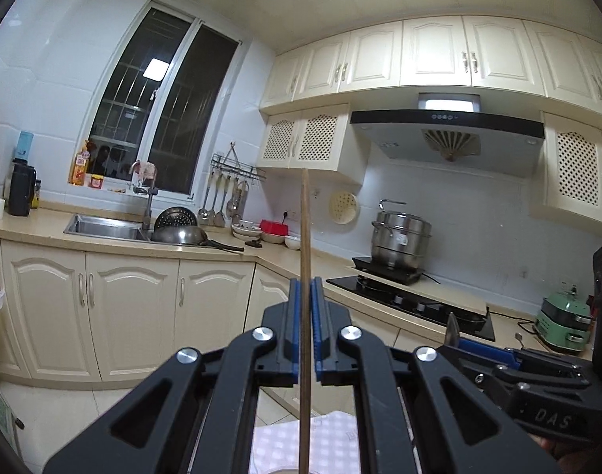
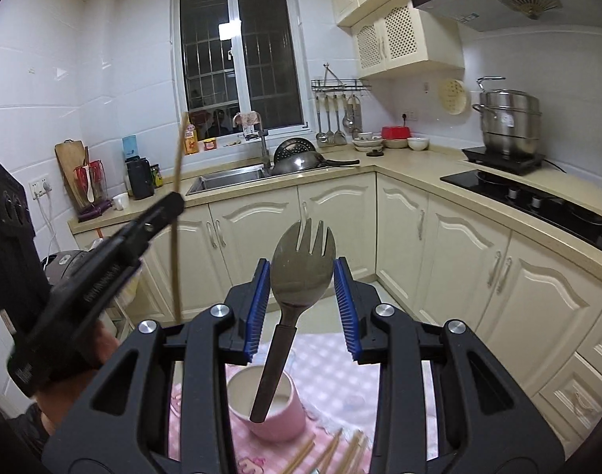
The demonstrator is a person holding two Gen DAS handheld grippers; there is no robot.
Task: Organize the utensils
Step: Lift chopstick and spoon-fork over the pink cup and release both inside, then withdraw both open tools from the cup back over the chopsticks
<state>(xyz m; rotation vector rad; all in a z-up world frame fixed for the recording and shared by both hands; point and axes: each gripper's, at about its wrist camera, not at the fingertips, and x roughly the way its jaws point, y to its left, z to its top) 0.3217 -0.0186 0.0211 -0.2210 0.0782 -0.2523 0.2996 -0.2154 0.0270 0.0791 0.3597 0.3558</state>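
On the left, the left gripper (image 1: 305, 304) is clenched on a single chopstick (image 1: 305, 237), held upright well above the table. The pads grip it partway along its length, so a small twist of the wrist could let the long free end swing or slide through.

To its right, the right gripper (image 2: 301, 300) stands with its jaws apart around the bowl of a spork (image 2: 301, 264), not clearly touching it. The spork's handle already sits in the pink cup (image 2: 271, 407), leaning. I judge the risk lies here: the cup looks light and the spork top-heavy, so a nudge from a pad on pulling back could tip both over.

The cup stands on the checked cloth (image 2: 332, 371); more chopsticks (image 2: 328, 454) lie just beside it at the near edge. Dropping the held chopstick in at a slant could also knock the cup.
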